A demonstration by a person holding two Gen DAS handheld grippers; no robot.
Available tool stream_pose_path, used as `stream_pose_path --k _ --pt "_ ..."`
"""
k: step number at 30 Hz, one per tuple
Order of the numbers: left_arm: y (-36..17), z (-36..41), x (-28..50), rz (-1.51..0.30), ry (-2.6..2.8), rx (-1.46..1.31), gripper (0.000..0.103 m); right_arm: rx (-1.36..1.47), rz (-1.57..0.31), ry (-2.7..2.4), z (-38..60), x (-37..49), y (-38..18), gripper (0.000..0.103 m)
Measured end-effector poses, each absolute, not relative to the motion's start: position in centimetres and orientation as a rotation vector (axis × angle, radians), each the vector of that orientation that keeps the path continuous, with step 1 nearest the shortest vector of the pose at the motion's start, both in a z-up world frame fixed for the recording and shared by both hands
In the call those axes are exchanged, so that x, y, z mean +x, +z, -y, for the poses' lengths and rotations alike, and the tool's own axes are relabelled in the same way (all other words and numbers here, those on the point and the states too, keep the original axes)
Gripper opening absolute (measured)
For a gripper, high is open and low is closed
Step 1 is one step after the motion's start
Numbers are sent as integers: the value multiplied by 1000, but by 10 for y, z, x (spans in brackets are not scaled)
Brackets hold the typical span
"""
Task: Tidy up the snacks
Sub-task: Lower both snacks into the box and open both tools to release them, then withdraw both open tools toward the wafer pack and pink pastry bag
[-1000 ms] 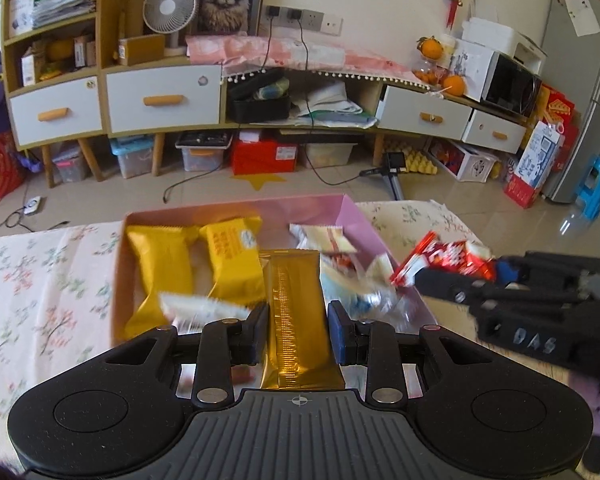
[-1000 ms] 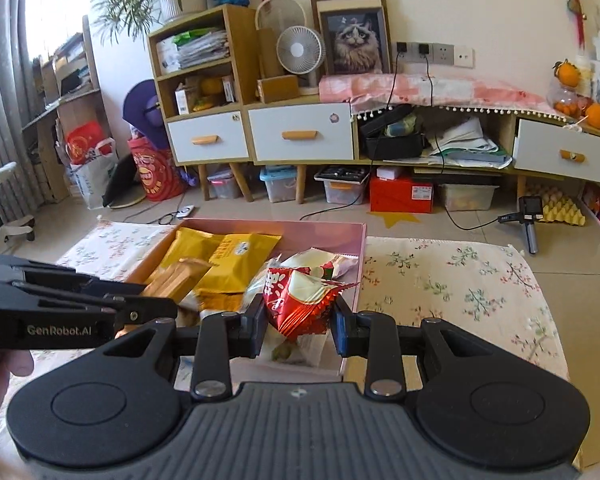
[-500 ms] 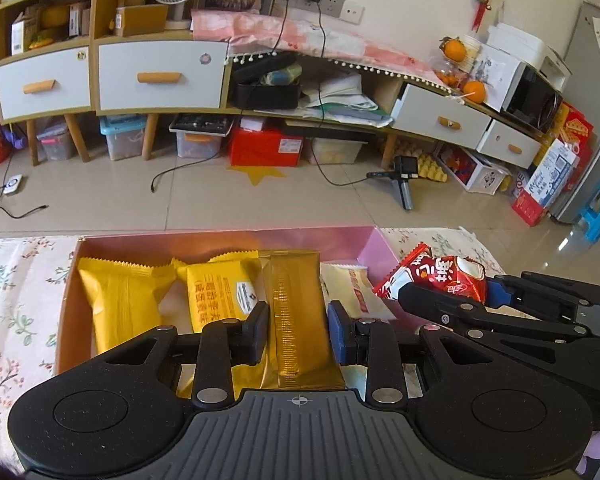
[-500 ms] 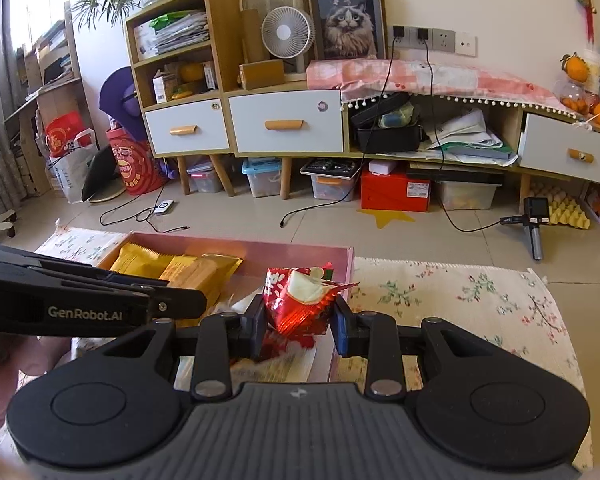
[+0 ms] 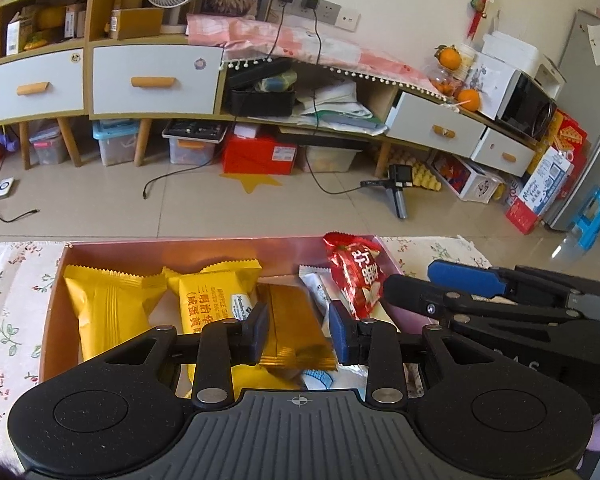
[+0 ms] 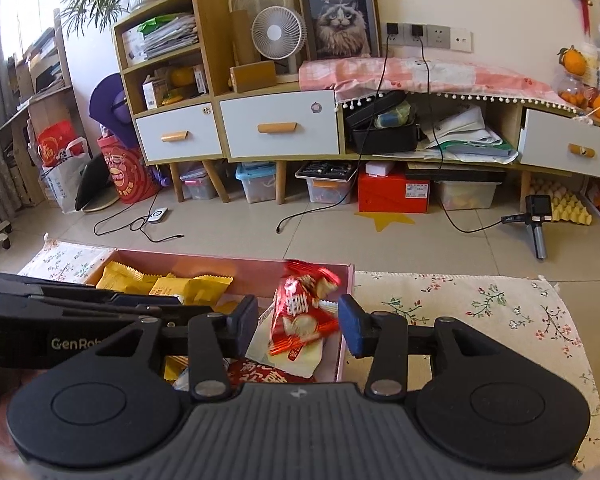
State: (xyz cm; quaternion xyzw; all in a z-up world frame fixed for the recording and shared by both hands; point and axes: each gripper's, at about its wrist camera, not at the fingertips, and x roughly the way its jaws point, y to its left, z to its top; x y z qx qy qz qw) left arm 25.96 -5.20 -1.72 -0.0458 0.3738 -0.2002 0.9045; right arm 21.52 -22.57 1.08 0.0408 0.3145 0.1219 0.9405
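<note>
A pink box (image 5: 204, 249) on the flowered tablecloth holds two yellow packets (image 5: 108, 308), a gold bar packet (image 5: 296, 332) and white packets. My left gripper (image 5: 298, 332) is open over the box, the gold packet lying between its jaws, which stand apart from it. My right gripper (image 6: 298, 322) is open; the red snack packet (image 6: 302, 312) stands loose between its jaws at the box's right end, blurred. The red packet also shows in the left wrist view (image 5: 356, 276), just left of the right gripper's fingers (image 5: 464, 280).
The pink box's right wall (image 6: 348, 320) borders bare flowered tablecloth (image 6: 480, 320). Beyond the table edge lie tiled floor, a low cabinet with drawers (image 6: 278, 124), storage bins, cables and a small tripod camera (image 6: 538, 216).
Both grippers have opened. The left has let go of the gold packet, which now lies in the box. The right has released the red packet over the box's right end.
</note>
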Motion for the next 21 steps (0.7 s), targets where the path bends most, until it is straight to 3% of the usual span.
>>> stream_pose_path --k 17,21 --pt "2 40 220 -780 -398 -72 38 61 -634 239 227 185 32 56" --pt "7 34 204 -771 -391 -68 48 54 -634 242 226 173 37 60"
